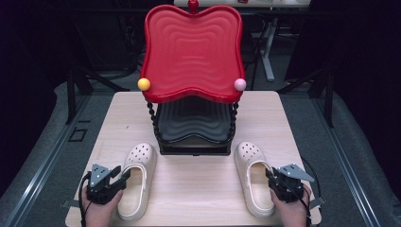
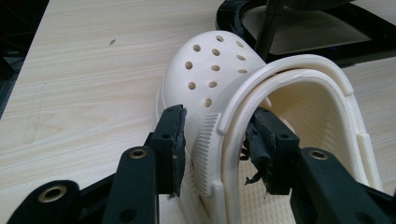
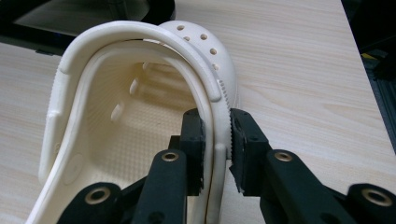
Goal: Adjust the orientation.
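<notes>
Two cream perforated clogs lie on the wooden table, toes pointing away from me. My left gripper straddles the outer side wall and strap of the left clog. In the left gripper view its pads press that wall from outside and inside, so the left gripper is shut on the left clog. My right gripper sits at the outer rim of the right clog. In the right gripper view the right gripper pinches the rim and strap of the right clog between both pads.
A two-tier stand rises at the table's far middle: a red wavy tray on top, a black tray beneath. A yellow ball and a pink ball cap its front corners. Bare wood lies between the clogs.
</notes>
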A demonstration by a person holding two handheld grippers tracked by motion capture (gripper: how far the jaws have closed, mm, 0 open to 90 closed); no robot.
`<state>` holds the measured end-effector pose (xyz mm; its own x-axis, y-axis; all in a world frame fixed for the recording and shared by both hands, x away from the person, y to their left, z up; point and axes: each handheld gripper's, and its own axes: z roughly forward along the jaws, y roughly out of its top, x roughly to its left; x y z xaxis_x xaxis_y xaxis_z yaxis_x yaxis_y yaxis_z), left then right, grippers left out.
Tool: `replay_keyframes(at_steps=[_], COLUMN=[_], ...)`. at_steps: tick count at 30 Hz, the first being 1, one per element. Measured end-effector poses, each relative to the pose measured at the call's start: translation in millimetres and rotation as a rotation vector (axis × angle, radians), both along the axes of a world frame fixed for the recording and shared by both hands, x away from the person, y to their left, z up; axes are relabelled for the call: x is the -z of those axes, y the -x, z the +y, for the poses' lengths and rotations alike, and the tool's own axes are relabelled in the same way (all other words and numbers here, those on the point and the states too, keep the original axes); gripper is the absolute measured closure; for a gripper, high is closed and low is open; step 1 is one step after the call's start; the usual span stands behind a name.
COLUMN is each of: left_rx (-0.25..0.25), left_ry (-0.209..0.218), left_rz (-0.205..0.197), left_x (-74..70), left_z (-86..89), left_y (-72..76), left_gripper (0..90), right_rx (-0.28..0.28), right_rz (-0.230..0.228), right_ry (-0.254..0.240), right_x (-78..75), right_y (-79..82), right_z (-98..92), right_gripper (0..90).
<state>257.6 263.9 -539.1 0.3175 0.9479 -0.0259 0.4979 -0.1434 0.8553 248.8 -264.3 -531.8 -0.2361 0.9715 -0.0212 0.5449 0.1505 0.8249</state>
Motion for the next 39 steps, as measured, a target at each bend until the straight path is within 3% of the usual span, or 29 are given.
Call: replay_keyframes(at_steps=[9,14,19,22,28,34,39], left_rx=[0.004,0.004,0.004,0.005,0.003,0.008,0.019], left_ry=[0.001,0.002,-0.002,-0.006,-0.011,-0.015,-0.029], left_rz=[0.0,0.003,0.003,0.006,0.0,-0.008,-0.017], left_x=[-0.4,-0.5,-0.7,-0.7,-2.2,-4.1,-7.2], left_z=[-0.4,-0.4,0.1,-0.3,-0.4,-1.1,-3.0], left_y=[0.1,0.2,0.3,0.3,1.0,2.5,4.5], left_gripper=[57.4,56.8,56.3,56.3,56.2,56.1,55.8], right_rx=[-0.014,-0.021,-0.026,-0.035,-0.008,-0.02,-0.02], right_rz=[0.034,0.025,-0.007,-0.053,-0.134,-0.113,-0.114], right_ry=[-0.014,-0.034,-0.024,-0.02,-0.029,-0.028,-0.026], right_x=[3.1,0.6,-5.7,-13.5,-20.3,-13.9,-13.0], right_y=[2.1,3.9,10.8,16.0,16.1,5.1,4.4], right_z=[-2.5,-6.3,-5.3,-3.9,-3.7,-2.7,-2.6], right_gripper=[72.9,68.2,64.6,64.7,81.6,87.7,85.0])
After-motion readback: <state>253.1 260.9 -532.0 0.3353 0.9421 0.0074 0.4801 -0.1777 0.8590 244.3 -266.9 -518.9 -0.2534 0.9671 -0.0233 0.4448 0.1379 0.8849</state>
